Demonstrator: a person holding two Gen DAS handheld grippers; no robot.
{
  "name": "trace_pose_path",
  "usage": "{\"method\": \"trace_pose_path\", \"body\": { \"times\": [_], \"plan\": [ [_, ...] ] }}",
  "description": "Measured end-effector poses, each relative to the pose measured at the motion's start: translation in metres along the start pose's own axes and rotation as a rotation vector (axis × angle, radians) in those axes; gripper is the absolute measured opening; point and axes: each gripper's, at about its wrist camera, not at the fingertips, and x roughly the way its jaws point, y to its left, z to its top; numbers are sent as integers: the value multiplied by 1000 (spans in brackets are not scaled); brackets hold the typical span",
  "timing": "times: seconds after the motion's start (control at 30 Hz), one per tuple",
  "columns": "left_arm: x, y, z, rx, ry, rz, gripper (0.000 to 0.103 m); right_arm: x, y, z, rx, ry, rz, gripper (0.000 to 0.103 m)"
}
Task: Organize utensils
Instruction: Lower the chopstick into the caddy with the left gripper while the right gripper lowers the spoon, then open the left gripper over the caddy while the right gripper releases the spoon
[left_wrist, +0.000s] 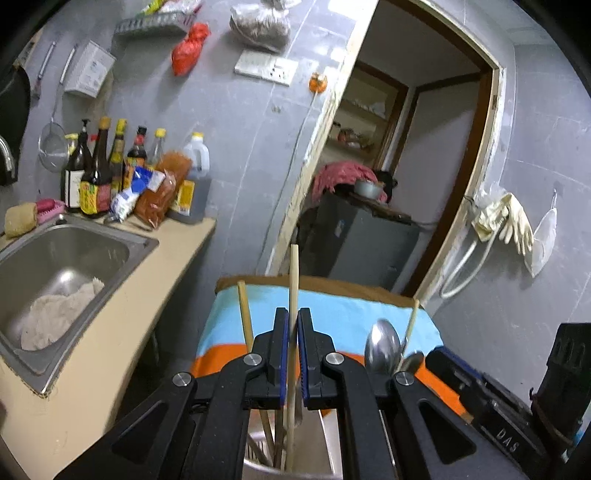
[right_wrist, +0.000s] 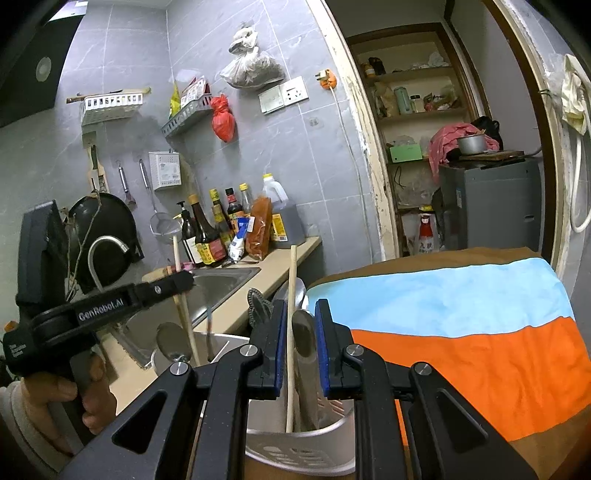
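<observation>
Your left gripper (left_wrist: 293, 354) is pinched shut on a chopstick (left_wrist: 293, 280) standing in the holder (left_wrist: 325, 435) below. Your right gripper (right_wrist: 300, 350) is nearly closed around a metal handle (right_wrist: 304, 339), though actual contact is hard to tell. Spoons (left_wrist: 382, 347) and other chopsticks already stand in that holder, near the striped cloth's (left_wrist: 332, 314) near edge, so most sorting looks done. Beyond lie the sink (left_wrist: 62, 251) and bottles (left_wrist: 99, 166).

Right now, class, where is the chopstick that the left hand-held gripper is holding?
In the left wrist view, the chopstick stands upright, pinched in the left hand-held gripper, its lower end inside the metal utensil holder, left of the spoon.
</observation>
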Motion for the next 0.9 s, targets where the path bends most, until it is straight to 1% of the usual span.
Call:
{"method": "trace_pose_path", "body": {
  "times": [0.13,0.23,0.33,0.37,0.4,0.43,0.5,0.53,0.6,0.63,0.73,0.8,0.83,0.9],
  "plan": [
    [-2,2,-3,-13,30,6,5,-4,-1,1,-2,-2,-1,13],
    [-6,1,-5,-29,35,11,6,-12,-3,2,-1,-4,-3,14],
    [-11,-3,-6,-33,46,13,9,-21,-7,3,5,3,-5,23],
    [-13,-5,-6,-38,49,11,10,-25,-8,3,7,4,-5,29],
    [-14,-7,-6,-41,48,11,14,-28,-9,3,9,4,-5,32],
    [-17,-9,-6,-43,44,11,16,-32,-11,4,9,3,-6,33],
    [-24,-15,-6,-43,29,14,29,-39,-15,6,7,1,-14,34],
    [-28,-18,-7,-44,19,13,33,-45,-17,7,5,-2,-19,35],
    [-35,-26,-8,-47,2,16,46,-54,-20,10,3,-10,-26,48],
    [-38,-30,-9,-47,-5,16,48,-61,-22,12,0,-19,-28,50],
    [-47,-45,-11,-31,-19,21,59,-81,-28,19,-17,-34,-45,57],
    [-53,-56,-13,-14,-29,23,75,-94,-33,24,-26,-47,-60,69],
    [-57,-63,-14,-4,-38,25,79,-100,-36,27,-28,-54,-66,71],
    [-63,-74,-17,14,-52,31,91,-113,-42,33,-34,-68,-80,80]
  ]
}}
